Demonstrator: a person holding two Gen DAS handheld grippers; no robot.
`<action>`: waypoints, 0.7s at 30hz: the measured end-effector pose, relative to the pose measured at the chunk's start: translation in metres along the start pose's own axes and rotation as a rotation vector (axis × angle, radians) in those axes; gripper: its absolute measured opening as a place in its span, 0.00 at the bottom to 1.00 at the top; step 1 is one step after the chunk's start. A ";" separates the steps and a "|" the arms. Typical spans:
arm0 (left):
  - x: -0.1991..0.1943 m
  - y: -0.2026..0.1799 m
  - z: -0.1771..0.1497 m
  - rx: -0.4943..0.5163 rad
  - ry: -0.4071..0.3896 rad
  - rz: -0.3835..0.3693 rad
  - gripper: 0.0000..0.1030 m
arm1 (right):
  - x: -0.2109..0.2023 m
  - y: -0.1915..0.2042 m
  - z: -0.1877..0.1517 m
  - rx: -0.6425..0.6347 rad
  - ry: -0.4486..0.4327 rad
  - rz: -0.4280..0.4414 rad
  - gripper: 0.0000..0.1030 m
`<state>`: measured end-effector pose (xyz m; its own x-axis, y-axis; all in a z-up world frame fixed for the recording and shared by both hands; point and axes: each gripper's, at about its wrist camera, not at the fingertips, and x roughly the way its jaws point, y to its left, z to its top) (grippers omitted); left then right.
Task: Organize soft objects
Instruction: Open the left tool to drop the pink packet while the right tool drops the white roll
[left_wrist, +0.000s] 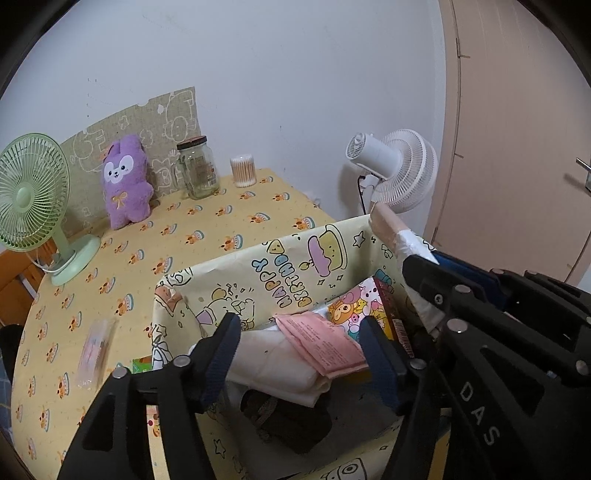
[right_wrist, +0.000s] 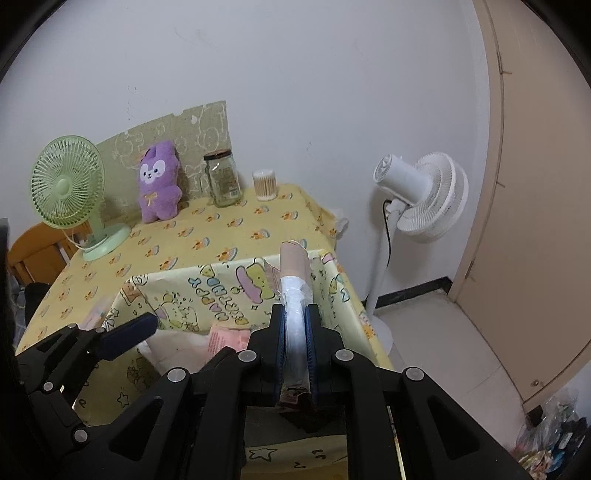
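Right gripper (right_wrist: 295, 339) nearest the lens, clamped narrow on a long pinkish roll (right_wrist: 293, 266) part-wrapped in clear plastic film, held over the right rim of the yellow "Happy Birthday" fabric bin (left_wrist: 280, 266). Left gripper (left_wrist: 299, 354) spread wide, holding nothing, hovering above the bin's contents. Ranked by size: 1 yellow-clothed table (left_wrist: 207, 229); 1 white standing fan (left_wrist: 399, 170) off the table's far edge; 1 fabric bin at the near edge; 1 green desk fan (left_wrist: 33, 195); 1 purple plush (left_wrist: 125, 181) leaning on the board at the back; 1 glass jar (left_wrist: 197, 166); 1 tub of cotton swabs (left_wrist: 243, 170). Inside the bin: 1 white folded cloth (left_wrist: 280, 365), 1 pink paper pack (left_wrist: 325, 343), 1 cartoon-printed box (left_wrist: 360, 310), something dark below, unclear. Roll judged light, squashy, film likely slippery; best pinched mid-length, firmly. Plush judged light and soft; best taken around the body.
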<state>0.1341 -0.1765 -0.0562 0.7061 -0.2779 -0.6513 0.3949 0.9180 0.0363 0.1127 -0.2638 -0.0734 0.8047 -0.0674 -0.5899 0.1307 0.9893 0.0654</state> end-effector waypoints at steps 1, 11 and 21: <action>0.000 0.000 0.000 0.002 -0.001 -0.002 0.69 | 0.000 0.000 0.000 0.000 0.005 -0.003 0.13; -0.009 -0.002 -0.003 0.021 -0.010 -0.044 0.86 | 0.000 0.003 -0.001 -0.003 0.024 -0.028 0.61; -0.027 0.001 -0.006 0.018 -0.045 -0.032 0.92 | -0.018 0.010 0.000 0.001 -0.015 -0.070 0.87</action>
<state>0.1120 -0.1662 -0.0432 0.7187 -0.3201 -0.6173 0.4277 0.9034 0.0295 0.0997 -0.2523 -0.0626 0.8023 -0.1381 -0.5808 0.1871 0.9820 0.0249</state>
